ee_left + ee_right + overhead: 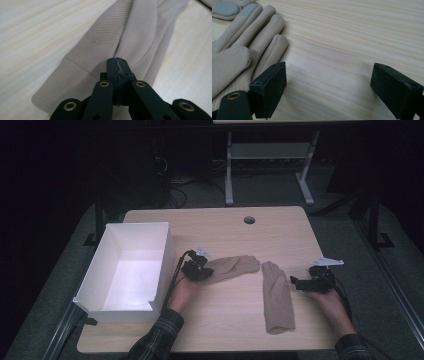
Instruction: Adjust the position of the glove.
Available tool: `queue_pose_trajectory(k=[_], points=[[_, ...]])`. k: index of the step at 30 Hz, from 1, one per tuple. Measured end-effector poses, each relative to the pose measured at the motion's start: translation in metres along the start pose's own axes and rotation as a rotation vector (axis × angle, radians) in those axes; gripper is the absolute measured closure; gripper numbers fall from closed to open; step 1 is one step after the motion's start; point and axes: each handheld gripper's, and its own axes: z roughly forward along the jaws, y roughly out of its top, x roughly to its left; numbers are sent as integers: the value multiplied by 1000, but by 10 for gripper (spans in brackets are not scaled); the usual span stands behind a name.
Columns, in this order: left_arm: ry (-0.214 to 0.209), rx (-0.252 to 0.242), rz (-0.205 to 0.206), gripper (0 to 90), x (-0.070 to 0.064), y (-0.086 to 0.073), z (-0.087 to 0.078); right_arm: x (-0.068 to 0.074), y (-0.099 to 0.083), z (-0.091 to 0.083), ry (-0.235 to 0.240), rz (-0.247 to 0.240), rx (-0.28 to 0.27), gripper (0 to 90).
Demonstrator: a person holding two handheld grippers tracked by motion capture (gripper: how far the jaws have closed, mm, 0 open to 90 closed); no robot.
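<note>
left fingers (117,65) pinch a beige glove's (130,35) bunched, ribbed cuff; right fingers (332,82) gape apart.

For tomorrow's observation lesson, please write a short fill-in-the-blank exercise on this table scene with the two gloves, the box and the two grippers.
1. The left gripper is shut on the cuff end of the ____ glove.
2. The right gripper is ____, with bare table between its jaws.
3. The right glove lies beside the right gripper, its fingers pointing ____ from the person.
4. The white box stands at the table's ____ side.

Missing words: left; open; away; left
</note>
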Motion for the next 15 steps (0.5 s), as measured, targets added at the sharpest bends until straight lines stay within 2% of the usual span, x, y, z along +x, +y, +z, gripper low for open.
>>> queue_pose_trajectory(k=[1, 2, 8, 10, 15], points=[[-6, 0, -4, 896, -2, -2, -1, 0, 0, 0, 0, 0, 0, 129], [-21, 7, 13, 896, -5, -5, -3, 0, 0, 0, 0, 0, 0, 129], [-58, 7, 36, 896, -16, -15, -10, 0, 0, 0, 0, 0, 0, 129], [-94, 0, 46, 896, -24, -22, -13, 0, 0, 0, 0, 0, 0, 129], [-129, 3, 77, 896, -35, -28, -16, 0, 0, 0, 0, 0, 0, 129]])
